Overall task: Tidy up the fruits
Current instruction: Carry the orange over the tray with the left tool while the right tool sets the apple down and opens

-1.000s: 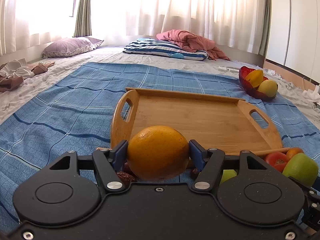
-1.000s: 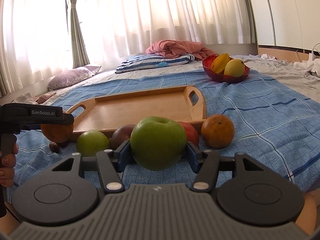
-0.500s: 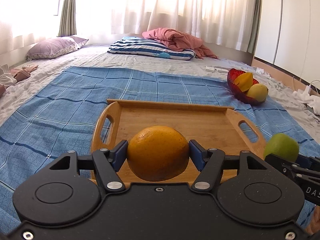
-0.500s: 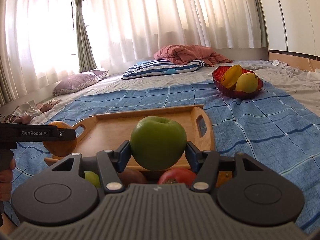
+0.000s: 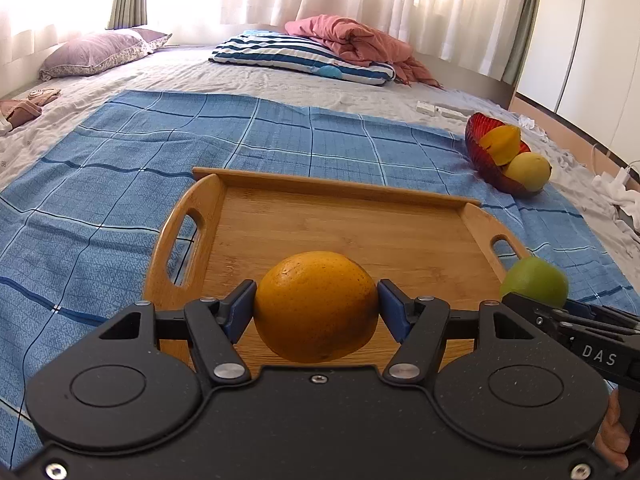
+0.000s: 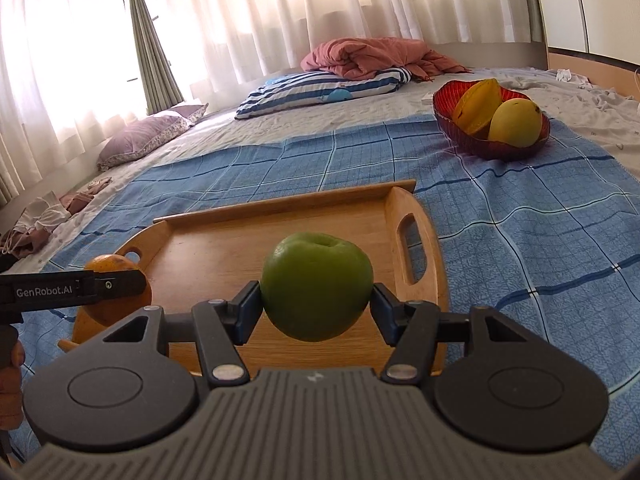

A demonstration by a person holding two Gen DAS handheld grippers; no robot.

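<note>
Left wrist view: left gripper [image 5: 317,307] clamped on an orange [image 5: 316,306], poised above the near end of the wooden tray [image 5: 340,188] on the blue checked blanket [image 5: 120,168]

Right wrist view: right gripper [image 6: 316,307] clamped on a green apple [image 6: 316,286], held over the same tray; red bowl [image 6: 460,128] with yellow fruit well beyond

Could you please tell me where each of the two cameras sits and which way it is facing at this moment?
Left wrist: sits on the left tool, looking forward and down over its orange at the wooden tray; own black body and blue pads show, plus the right tool at the right edge.
Right wrist: sits on the right tool, looking over its green apple at the same tray; the left tool and part of a hand show at the left.
Shared: tray, red bowl, blue cloth, both fruits.
</note>
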